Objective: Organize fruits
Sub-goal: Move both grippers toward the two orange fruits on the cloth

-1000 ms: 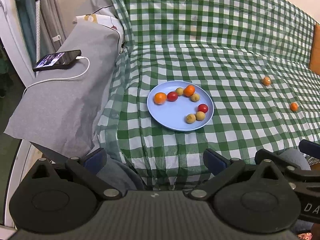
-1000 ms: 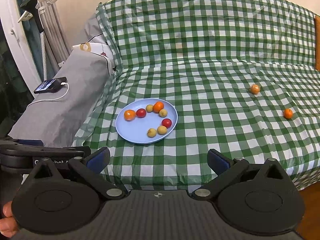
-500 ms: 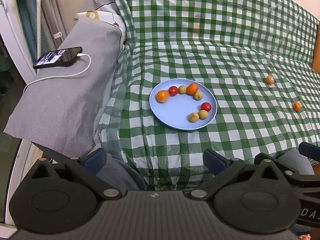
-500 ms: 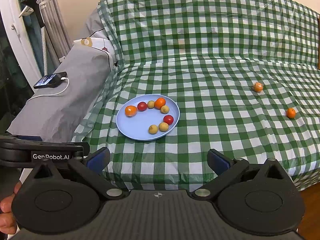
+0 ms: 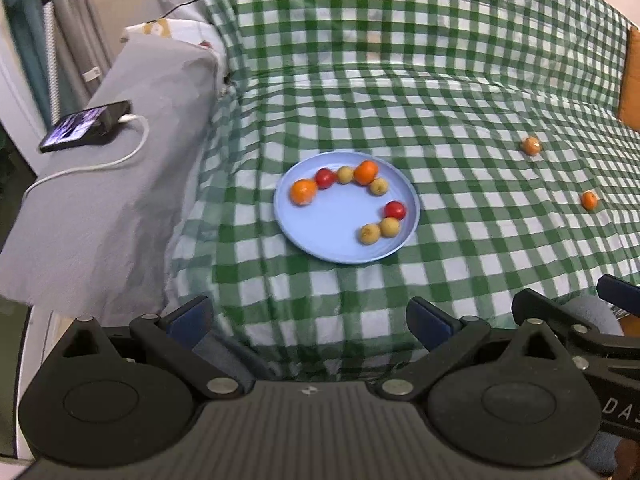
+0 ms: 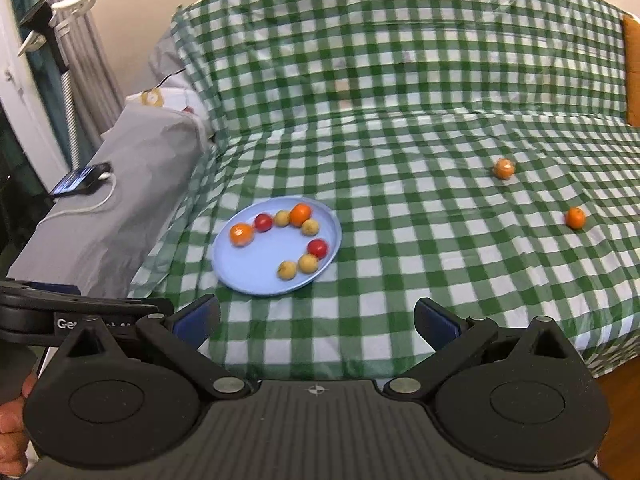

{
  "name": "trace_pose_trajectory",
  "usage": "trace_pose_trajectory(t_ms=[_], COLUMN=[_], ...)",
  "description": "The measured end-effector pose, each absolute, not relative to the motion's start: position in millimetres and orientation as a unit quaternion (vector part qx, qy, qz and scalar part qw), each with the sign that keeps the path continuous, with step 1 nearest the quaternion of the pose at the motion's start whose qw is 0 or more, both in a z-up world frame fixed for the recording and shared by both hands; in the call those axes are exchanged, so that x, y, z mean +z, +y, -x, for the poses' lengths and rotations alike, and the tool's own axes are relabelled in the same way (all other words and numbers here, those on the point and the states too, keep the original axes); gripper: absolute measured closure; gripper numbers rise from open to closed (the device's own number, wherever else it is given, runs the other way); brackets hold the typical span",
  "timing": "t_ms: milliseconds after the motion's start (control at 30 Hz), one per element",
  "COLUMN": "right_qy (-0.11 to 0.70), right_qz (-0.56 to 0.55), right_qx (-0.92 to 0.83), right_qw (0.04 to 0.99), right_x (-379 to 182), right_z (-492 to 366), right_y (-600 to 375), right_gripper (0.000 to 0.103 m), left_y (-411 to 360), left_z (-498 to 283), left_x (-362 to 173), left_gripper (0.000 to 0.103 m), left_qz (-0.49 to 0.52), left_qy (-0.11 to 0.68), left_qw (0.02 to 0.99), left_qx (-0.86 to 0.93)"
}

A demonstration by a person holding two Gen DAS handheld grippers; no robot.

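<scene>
A light blue plate (image 5: 332, 236) (image 6: 248, 268) lies on the green checked sofa seat and holds several small fruits: orange, red and yellow ones in a curved row. Two orange fruits lie loose on the cloth to the right, a far one (image 5: 531, 146) (image 6: 504, 169) and a near one (image 5: 589, 200) (image 6: 575, 218). My left gripper (image 5: 308, 320) is open and empty, short of the plate near the seat's front edge. My right gripper (image 6: 316, 320) is open and empty, also short of the plate.
A grey-covered armrest (image 5: 120, 168) stands at the left with a phone (image 5: 86, 126) and its white charging cable on it. The checked backrest (image 6: 400, 48) rises behind the seat. An orange cushion (image 5: 630, 76) sits at the far right.
Both grippers have moved forward toward the sofa; the plate and the loose fruits appear larger and closer. Nothing on the sofa has moved.
</scene>
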State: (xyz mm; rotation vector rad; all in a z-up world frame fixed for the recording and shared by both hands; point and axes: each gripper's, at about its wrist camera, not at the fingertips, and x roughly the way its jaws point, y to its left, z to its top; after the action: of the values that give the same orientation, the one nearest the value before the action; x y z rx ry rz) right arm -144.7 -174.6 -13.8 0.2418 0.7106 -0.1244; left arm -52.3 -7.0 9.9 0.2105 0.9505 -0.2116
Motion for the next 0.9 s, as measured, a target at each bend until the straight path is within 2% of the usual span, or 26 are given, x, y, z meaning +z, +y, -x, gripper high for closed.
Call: trace_pose_trajectory(t_ms=[200,567,767,900], right_qy=[0.323,0.284,0.251,0.249], right_qz=[-0.12,-0.164,-0.163,-0.177], right_qx=[-0.129,-0.323,-0.414,-0.434], right_qw=[0.93,0.888,0.86,0.848], right_x=[-23.1,-72.0,-114.9,-151.1], right_z=[141.4,113.3,74.9,51.7], right_y=[-218.2,-368.2,-438.3,-477.0], right_gripper=[0.001,0.001,0.001,0.001], left_y=[-56.2,-189.9,-285.6,-355.1], left_z=[23.4,-51.8,-91.5,-119.2], left_x=[6.0,-19.4,-53.5,-90.2], left_gripper=[0.0,0.0,0.0,0.0], left_qz=[-0.119,-0.119,-0.131,-0.181], left_qy=[0.461,0.454,0.429,0.419], left_qw=[0.869,0.855,0.854,0.84], left_qx=[-0.138,-0.221,-0.263,-0.295])
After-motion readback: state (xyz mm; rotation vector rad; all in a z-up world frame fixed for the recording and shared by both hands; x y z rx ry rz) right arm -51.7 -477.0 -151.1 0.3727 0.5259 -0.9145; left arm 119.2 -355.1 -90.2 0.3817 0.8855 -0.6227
